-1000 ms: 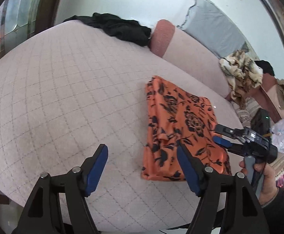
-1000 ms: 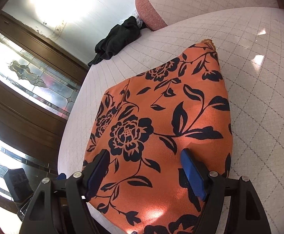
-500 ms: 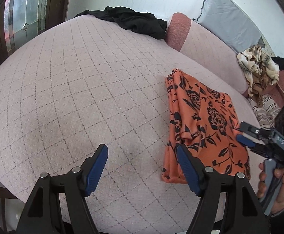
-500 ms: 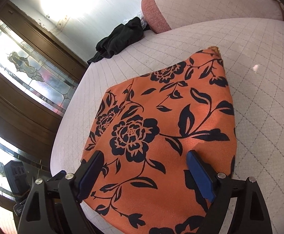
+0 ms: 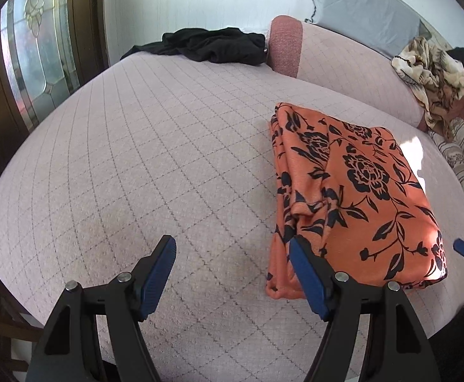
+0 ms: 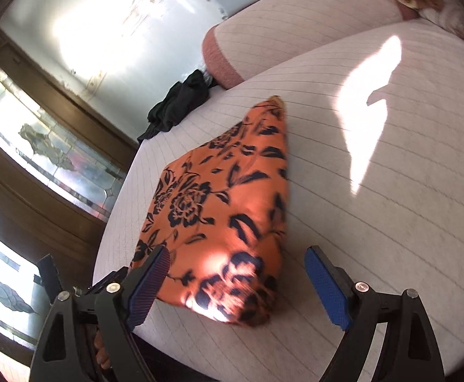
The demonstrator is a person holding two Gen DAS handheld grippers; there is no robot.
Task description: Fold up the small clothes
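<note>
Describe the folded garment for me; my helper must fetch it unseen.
On the pale pink quilted bed, look to the near side. The folded orange cloth with black flowers lies flat there, unlike the crumpled black garment far off by the wall.

Both wrist views downward, sharing orange cloth point(image 5: 353, 191).

surface: pale pink quilted bed cover point(image 5: 143, 165), diamond stitching | lying flat on it: folded orange garment with black flowers point(image 5: 353, 191), near front edge | at far edge: crumpled black garment point(image 5: 209, 46) | patch of sunlight point(image 6: 372, 95) beside orange garment
</note>
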